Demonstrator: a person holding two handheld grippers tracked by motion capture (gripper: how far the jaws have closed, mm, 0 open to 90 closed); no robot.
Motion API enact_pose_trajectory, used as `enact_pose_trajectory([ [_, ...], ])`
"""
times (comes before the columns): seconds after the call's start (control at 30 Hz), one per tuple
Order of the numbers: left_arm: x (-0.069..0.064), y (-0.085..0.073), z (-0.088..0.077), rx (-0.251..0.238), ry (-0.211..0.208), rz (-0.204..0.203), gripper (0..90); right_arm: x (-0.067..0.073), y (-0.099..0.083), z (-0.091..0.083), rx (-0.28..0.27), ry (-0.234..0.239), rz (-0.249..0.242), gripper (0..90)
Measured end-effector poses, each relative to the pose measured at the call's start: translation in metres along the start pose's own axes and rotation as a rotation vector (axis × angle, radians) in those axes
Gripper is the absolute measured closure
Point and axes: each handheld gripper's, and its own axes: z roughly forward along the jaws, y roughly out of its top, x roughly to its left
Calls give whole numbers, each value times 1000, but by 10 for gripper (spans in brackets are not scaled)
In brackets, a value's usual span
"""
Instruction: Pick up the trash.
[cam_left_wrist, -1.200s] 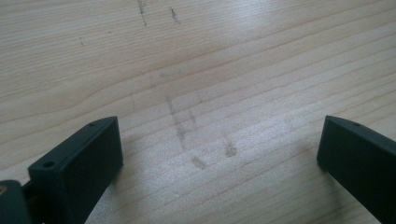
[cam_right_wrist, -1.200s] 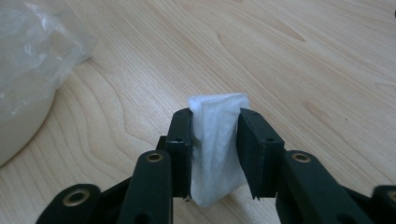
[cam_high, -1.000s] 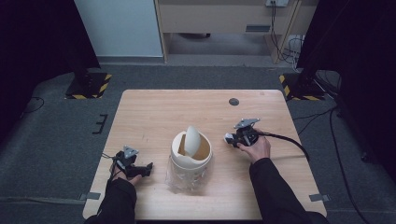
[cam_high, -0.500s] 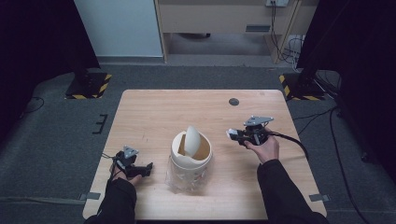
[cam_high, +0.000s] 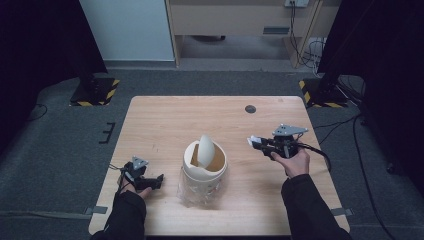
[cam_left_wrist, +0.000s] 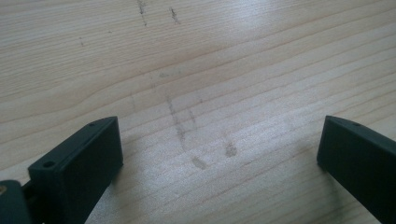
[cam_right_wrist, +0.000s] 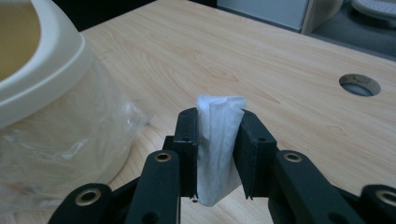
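Dark room, grey carpet, light wooden desk (cam_high: 165, 120) with a round cable hole (cam_high: 250, 109) near the far edge. Left to right: left claw (cam_high: 159, 180) lies low on the desk near the front left corner, jaws spread wide with nothing between them; the left gripper view has just bare scuffed wood (cam_left_wrist: 205, 116) between the two black jaws. Middle: cream bin (cam_high: 204, 165) with a swing lid (cam_high: 206, 149) tipped up on edge, mouth open, clear plastic liner (cam_high: 192, 192) bunched around its lower body. Right: right claw (cam_high: 254, 142) is clamped on a white wad of tissue (cam_right_wrist: 215, 140), which stands upright between the jaws and pokes out above and below them. Change over the last second: the right hand (cam_high: 292, 161) has swung out to the right and a bit farther back, away from the bin, so the claw tip now sits well apart from the rim instead of close beside it; left claw and bin have not moved. My read: tissue is picked up and carried, drop into the bin not yet done, and the hand is lining up or lifting for the approach. Tissue relative to the bin: right of it, about level with the rim, claw pointing left toward it; the bin fills the left side of the right gripper view.
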Motion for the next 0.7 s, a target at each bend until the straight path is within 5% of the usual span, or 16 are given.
enact_pose_trajectory([
  [0.7,0,0,0,0,-2,1,0,7,22,-34,-143,27,12,720],
])
